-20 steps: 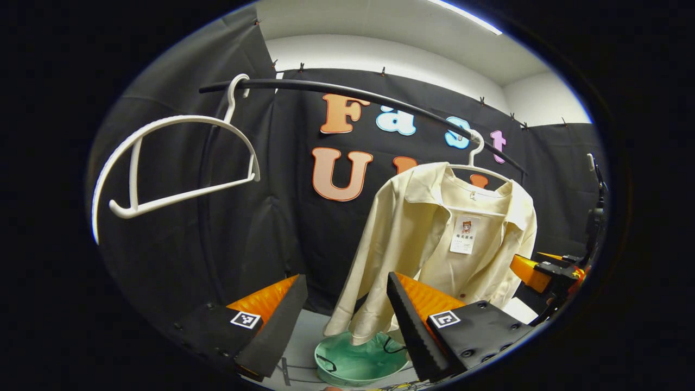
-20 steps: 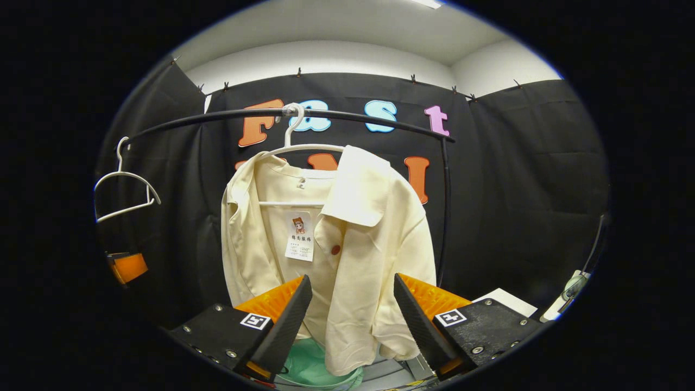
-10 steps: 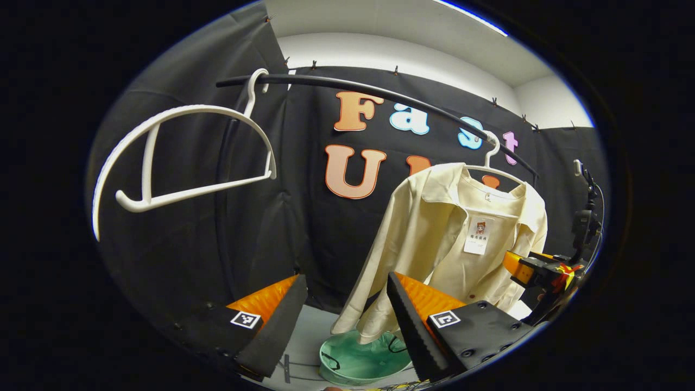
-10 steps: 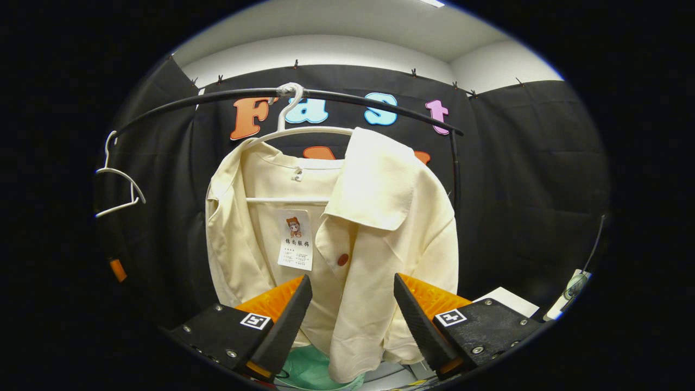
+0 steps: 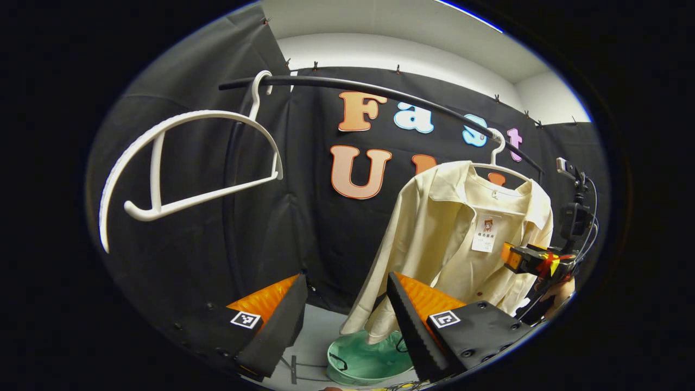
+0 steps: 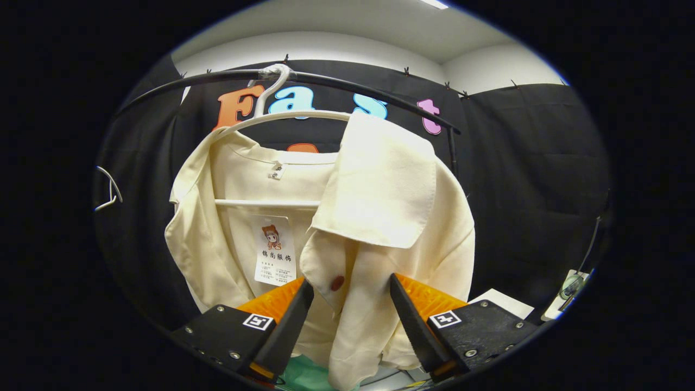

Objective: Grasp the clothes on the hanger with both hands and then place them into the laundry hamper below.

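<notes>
A cream shirt hangs on a white hanger from the black rail. My right gripper is open, its fingers on either side of the shirt's front panel, close below the folded lapel. In the left gripper view the same shirt hangs to the right, beyond my open left gripper, which holds nothing. The green hamper sits on the floor under the shirt's hem, and a green patch of the hamper peeks out under the right gripper. The right gripper also appears beside the shirt in the left gripper view.
An empty white hanger hangs on the rail's left end, close above the left gripper. The same empty hanger is at the far left of the right gripper view. A white sheet lies low at the right.
The right gripper has moved in toward the shirt, which now looks much larger between its fingers. The left gripper view has shifted slightly, so the shirt sits farther right.
</notes>
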